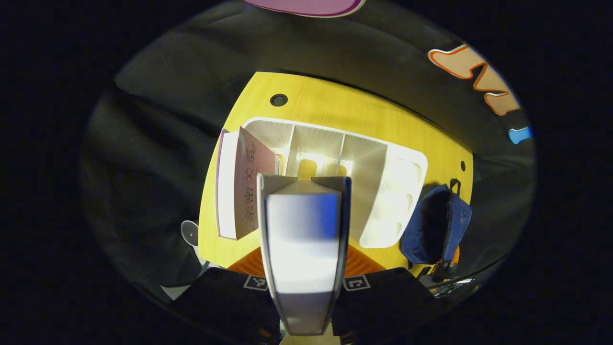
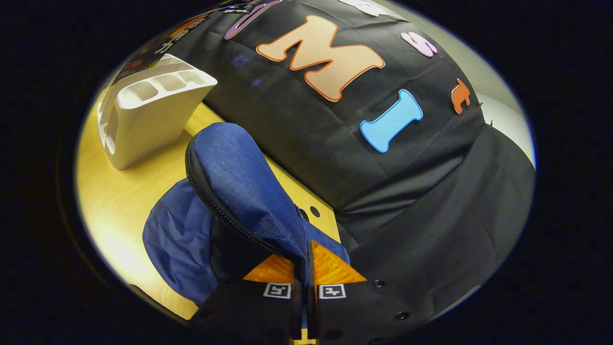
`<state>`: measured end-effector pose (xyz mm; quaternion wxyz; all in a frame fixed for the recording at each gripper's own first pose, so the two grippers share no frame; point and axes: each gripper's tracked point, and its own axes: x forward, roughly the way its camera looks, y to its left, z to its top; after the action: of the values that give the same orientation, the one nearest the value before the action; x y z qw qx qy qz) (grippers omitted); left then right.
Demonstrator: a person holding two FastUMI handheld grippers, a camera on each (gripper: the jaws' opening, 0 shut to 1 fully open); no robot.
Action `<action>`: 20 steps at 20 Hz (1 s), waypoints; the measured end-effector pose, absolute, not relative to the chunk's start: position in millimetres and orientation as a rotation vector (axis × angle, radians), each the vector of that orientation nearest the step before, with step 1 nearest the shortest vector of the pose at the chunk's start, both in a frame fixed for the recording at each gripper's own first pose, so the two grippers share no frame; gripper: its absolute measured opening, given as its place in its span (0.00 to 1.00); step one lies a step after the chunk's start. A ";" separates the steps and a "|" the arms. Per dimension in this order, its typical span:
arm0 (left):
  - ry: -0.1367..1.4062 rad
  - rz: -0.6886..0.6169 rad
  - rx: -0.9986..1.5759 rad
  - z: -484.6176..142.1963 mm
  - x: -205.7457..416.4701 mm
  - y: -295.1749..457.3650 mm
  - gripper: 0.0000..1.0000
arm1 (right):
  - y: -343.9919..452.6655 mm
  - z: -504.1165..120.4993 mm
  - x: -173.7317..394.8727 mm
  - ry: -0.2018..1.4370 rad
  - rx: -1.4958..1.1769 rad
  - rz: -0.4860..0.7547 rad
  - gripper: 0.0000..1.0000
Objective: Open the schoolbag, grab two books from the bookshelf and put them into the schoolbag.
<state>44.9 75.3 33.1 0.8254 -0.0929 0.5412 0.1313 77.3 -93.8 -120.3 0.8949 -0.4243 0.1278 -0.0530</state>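
Left gripper view: the left gripper [image 1: 303,249] was clenched on a white book [image 1: 301,249], both fingers pressing its covers, w/ the book standing spine-up between them and raised over the yellow table [image 1: 335,108]. Beyond it sat the white bookshelf [image 1: 335,158], seen from above, its dividers forming several compartments; a smaller section w/ rounded pockets lay at its right end. A pink book [image 1: 242,187] leaned at the shelf's left end, cover partly fanned open. The blue schoolbag [image 1: 438,225] stood just right of the shelf, near the table's edge, mouth open and dark inside.

Right gripper view: the right gripper [image 2: 304,282] was clenched on the schoolbag's [image 2: 239,191] flap, the fabric edge pinched between both fingers and lifted, zip track visible along the flap's rim. The rest of the bag slumped on the table [image 2: 119,211] below. The bookshelf [image 2: 148,110] stood beyond the bag, near but apart from it. Black cloth wall [image 2: 407,191] behind and to the right.
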 end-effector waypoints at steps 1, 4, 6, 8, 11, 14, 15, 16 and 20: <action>1.140 0.275 -0.198 38.4 37.3 73.7 0.39 | -93.9 -120.5 77.3 0.265 -0.874 -0.108 0.05; 1.104 0.272 -0.203 58.3 13.9 66.6 0.39 | -94.7 -120.7 77.6 0.259 -0.862 -0.101 0.07; 1.073 0.254 -0.201 72.4 0.9 54.4 0.39 | -94.7 -120.4 77.8 0.254 -0.861 -0.096 0.07; 1.035 0.209 -0.191 83.4 -7.2 35.3 0.39 | -95.8 -120.8 78.2 0.250 -0.851 -0.093 0.05; 0.997 0.110 -0.194 86.7 -14.9 -7.3 0.39 | -96.1 -119.8 78.5 0.243 -0.831 -0.091 0.05; 0.965 -0.015 -0.231 81.0 -13.1 -53.2 0.39 | -103.9 -114.3 75.1 0.239 -0.790 -0.091 0.05; 0.945 -0.064 -0.257 80.5 -9.0 -71.8 0.39 | -105.1 -113.8 75.0 0.239 -0.769 -0.090 0.07; 0.936 -0.110 -0.288 75.6 -4.0 -89.2 0.39 | -106.0 -114.0 74.6 0.240 -0.757 -0.091 0.07; 0.920 -0.231 -0.364 38.5 18.2 -138.3 0.39 | -109.1 -108.1 79.7 0.239 -0.706 -0.085 0.05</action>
<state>18.2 -138.3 38.5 0.8737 -0.1742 0.4406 -0.1106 79.7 -109.1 -108.1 0.9304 -0.3450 0.1165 -0.0413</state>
